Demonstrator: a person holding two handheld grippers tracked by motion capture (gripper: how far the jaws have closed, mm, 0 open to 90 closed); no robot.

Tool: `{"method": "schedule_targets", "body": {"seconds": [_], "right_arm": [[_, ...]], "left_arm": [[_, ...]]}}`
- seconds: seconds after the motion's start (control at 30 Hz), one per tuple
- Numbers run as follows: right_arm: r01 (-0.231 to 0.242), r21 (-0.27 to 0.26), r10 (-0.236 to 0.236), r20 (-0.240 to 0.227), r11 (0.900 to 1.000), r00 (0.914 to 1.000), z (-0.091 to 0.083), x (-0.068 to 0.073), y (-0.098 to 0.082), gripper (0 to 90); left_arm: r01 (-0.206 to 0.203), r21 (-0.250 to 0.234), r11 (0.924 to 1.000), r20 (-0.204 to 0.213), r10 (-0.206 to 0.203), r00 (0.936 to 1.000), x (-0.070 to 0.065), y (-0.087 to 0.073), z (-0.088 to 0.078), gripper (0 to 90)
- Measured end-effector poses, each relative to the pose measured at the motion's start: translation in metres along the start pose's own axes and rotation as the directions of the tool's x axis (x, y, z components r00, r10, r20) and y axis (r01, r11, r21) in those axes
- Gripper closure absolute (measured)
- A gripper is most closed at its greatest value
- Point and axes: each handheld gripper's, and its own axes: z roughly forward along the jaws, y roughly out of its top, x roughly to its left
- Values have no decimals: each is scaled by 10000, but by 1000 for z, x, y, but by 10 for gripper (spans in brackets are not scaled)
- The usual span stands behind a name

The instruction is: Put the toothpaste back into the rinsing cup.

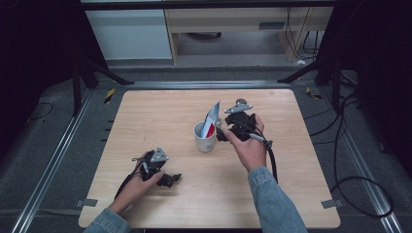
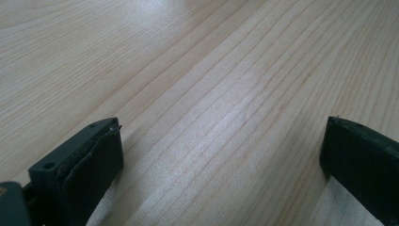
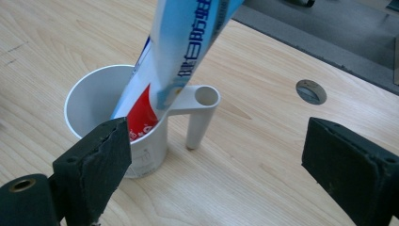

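A white cup (image 1: 205,137) with a side handle (image 3: 200,101) stands near the middle of the wooden table (image 1: 145,111). A blue, white and red toothpaste tube (image 1: 211,118) stands in it and leans against the rim on the handle side. My right gripper (image 1: 223,133) sits just right of the cup. In the right gripper view, the right gripper (image 3: 216,141) is open, with the cup (image 3: 117,127) and tube (image 3: 183,52) just beyond its jaws and neither pad touching them. My left gripper (image 1: 170,179) rests low at the near left. In its own view the left gripper (image 2: 221,136) is open over bare wood.
A round grey cover (image 3: 311,91) is set in the tabletop beyond the cup. Dark floor with metal rails surrounds the table, and cables (image 1: 350,160) lie on the right. White and wooden cabinets (image 1: 131,29) stand at the back.
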Motion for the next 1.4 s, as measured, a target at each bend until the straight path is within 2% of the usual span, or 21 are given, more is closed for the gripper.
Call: {"method": "schedule_targets", "body": {"seconds": [0.17, 0.3, 0.53, 0.83, 0.87, 1.03, 1.13, 1.4], "right_arm": [[63, 212, -67, 224, 9998, 9997, -8, -11, -4, 119], [241, 240, -242, 26, 9994, 9997, -12, -13, -8, 118], [434, 391, -436, 45, 9983, 9990, -17, -21, -21, 116], [40, 273, -46, 235, 9996, 9997, -25, -33, -50, 141], [-93, 340, 83, 298, 9994, 9995, -25, -36, -59, 142], [-353, 463, 336, 363, 9983, 9988, -24, -42, -74, 146], [-669, 546, 646, 429, 9963, 9970, -24, -48, -89, 151], [-884, 964, 836, 527, 9914, 9951, -18, -57, -117, 155]], "left_arm": [[-19, 18, 10000, 1, 19, 10000, 0, 0, 0, 0], [-35, 32, 10000, 1, 35, 10000, 0, 0, 0, 0], [-34, 32, 10000, 1, 34, 10000, 0, 0, 0, 0], [-41, 33, 10000, 2, 41, 10000, 0, 0, 0, 0], [-38, 34, 10000, 1, 38, 10000, 0, 0, 0, 0], [-37, 32, 10000, 1, 37, 10000, 0, 0, 0, 0], [-40, 32, 10000, 1, 40, 10000, 0, 0, 0, 0], [-35, 30, 10000, 0, 35, 10000, 0, 0, 0, 0]]}}
